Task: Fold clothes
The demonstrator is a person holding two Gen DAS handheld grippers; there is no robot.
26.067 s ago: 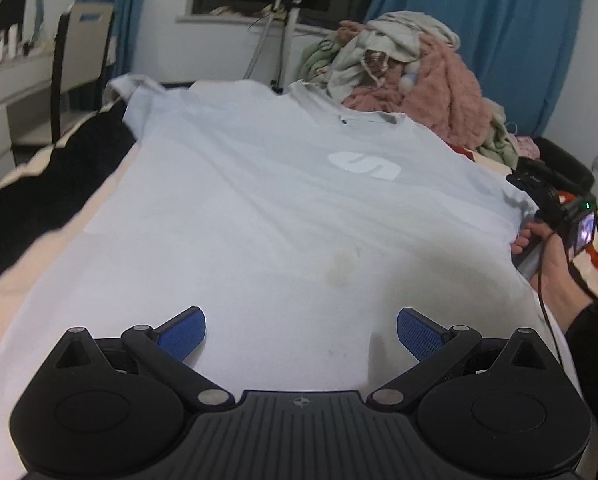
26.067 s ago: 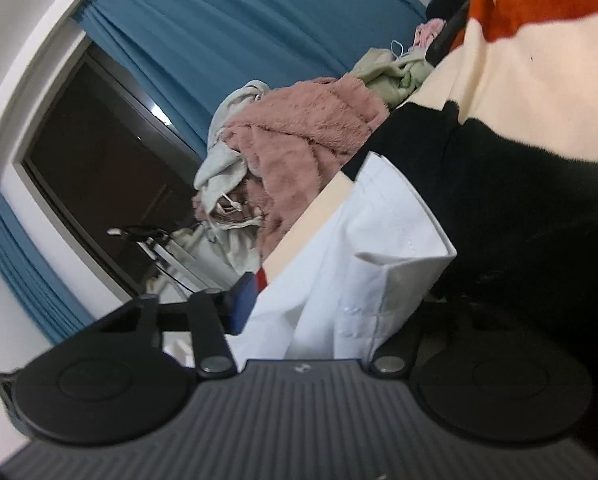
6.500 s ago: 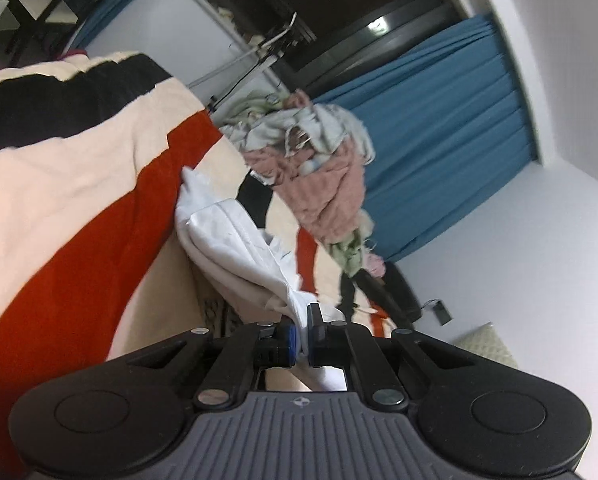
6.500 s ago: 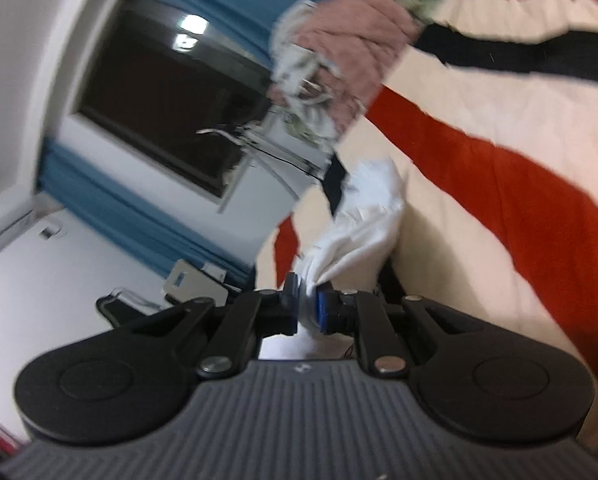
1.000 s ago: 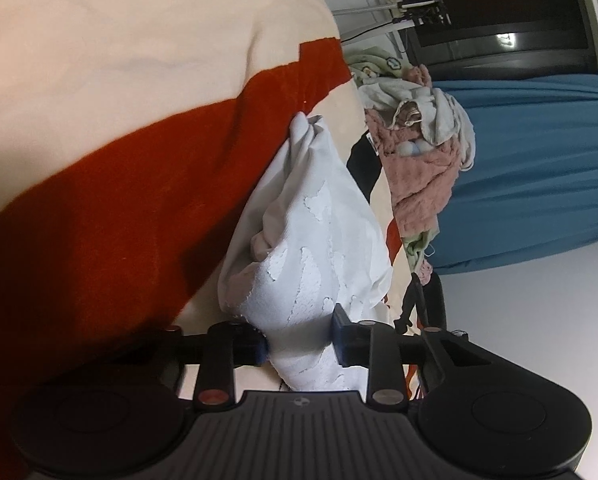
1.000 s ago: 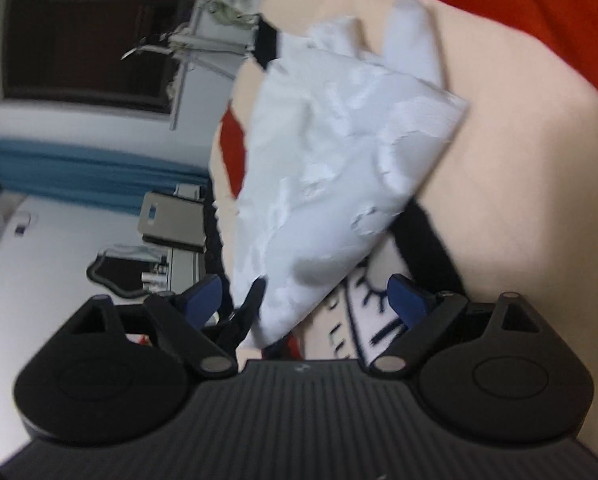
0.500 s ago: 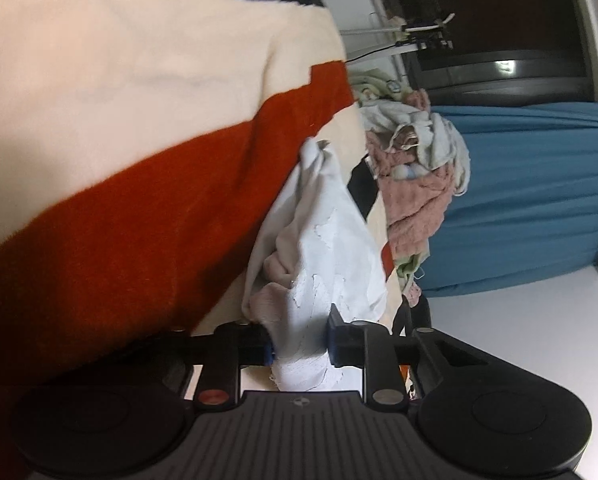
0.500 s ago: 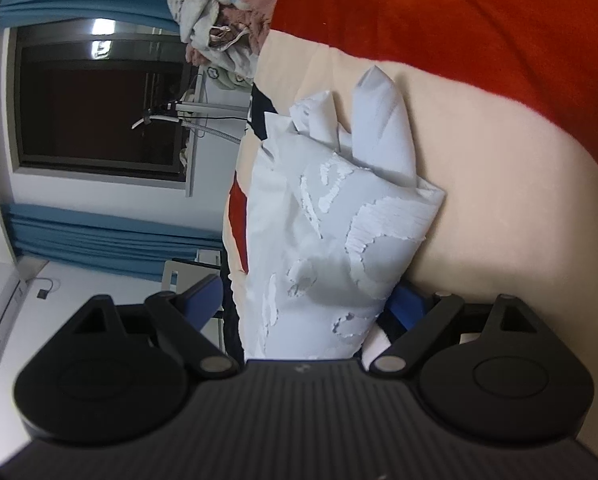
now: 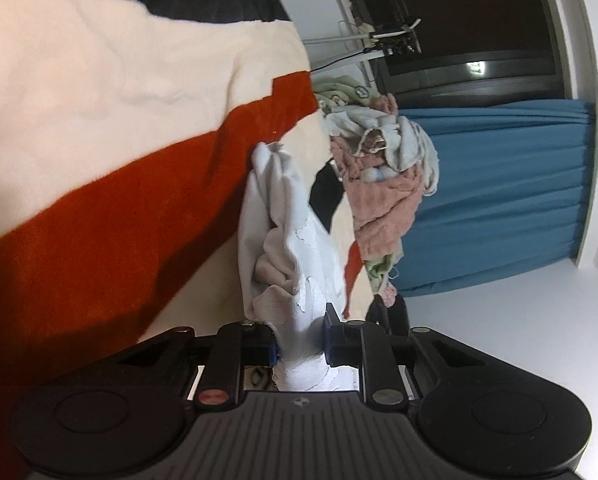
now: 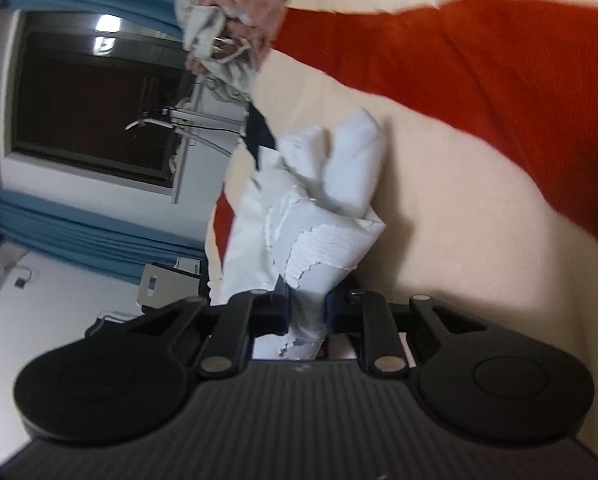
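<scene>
On striped blanket (image 9: pixel 99 128): bundled pale shirt (image 9: pixel 295 248), fingers of left gripper (image 9: pixel 299 350) and right gripper (image 10: pixel 306 312) clamped on it; probably near finished, piled clothes (image 9: pixel 383 184) beyond unfolded.

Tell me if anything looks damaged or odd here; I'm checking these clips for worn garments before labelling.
Yes. The pale blue T-shirt, bunched between the left gripper and right gripper, has a white print that is cracked and flaking, with ragged edges and missing patches. It also shows from the left wrist. The garment is crumpled, not neatly folded.
</scene>
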